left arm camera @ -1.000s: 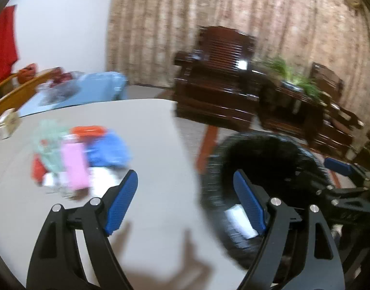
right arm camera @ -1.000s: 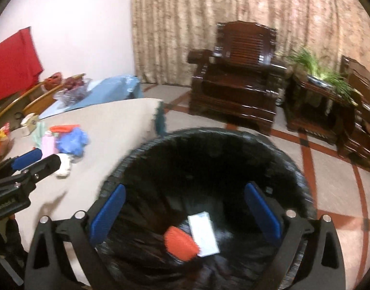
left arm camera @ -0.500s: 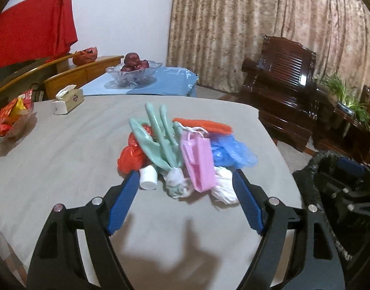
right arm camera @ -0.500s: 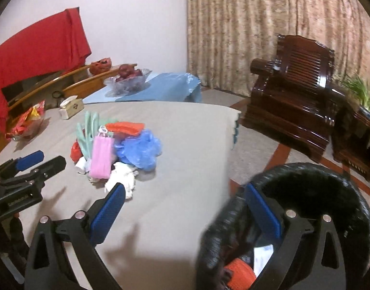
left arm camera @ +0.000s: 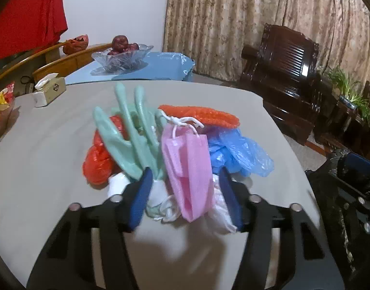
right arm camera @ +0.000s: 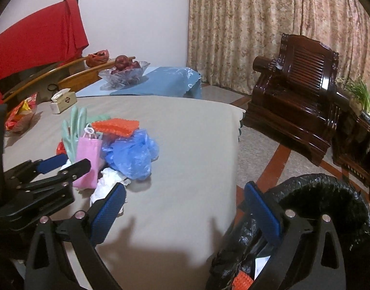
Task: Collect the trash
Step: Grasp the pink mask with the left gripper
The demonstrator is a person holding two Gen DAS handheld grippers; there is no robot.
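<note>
A pile of trash lies on the grey table (left arm camera: pixel 39 169): a pink face mask (left arm camera: pixel 188 166), a mint-green rubber glove (left arm camera: pixel 129 140), a red plastic bag (left arm camera: pixel 97 159), an orange bubble wrap piece (left arm camera: pixel 201 116), a blue plastic bag (left arm camera: pixel 238 154) and white crumpled paper (left arm camera: pixel 218 212). My left gripper (left arm camera: pixel 185 200) is open, its fingers either side of the pink mask's near end. My right gripper (right arm camera: pixel 185 212) is open and empty over the table's near edge, right of the pile (right arm camera: pixel 107 145). The black-lined bin (right arm camera: pixel 330 217) stands below right, with trash inside.
A tissue box (left arm camera: pixel 49 89), a snack bag (left arm camera: pixel 1 111) and a glass fruit bowl (left arm camera: pixel 122 55) on a blue cloth sit further back. Dark wooden armchairs (right arm camera: pixel 298 91) and a plant (right arm camera: pixel 361 96) stand right. The table edge (right arm camera: pixel 235 145) drops to floor.
Both grippers swung left from the bin to the table. My left gripper moved forward onto the pile and its jaws narrowed around the pink mask.
</note>
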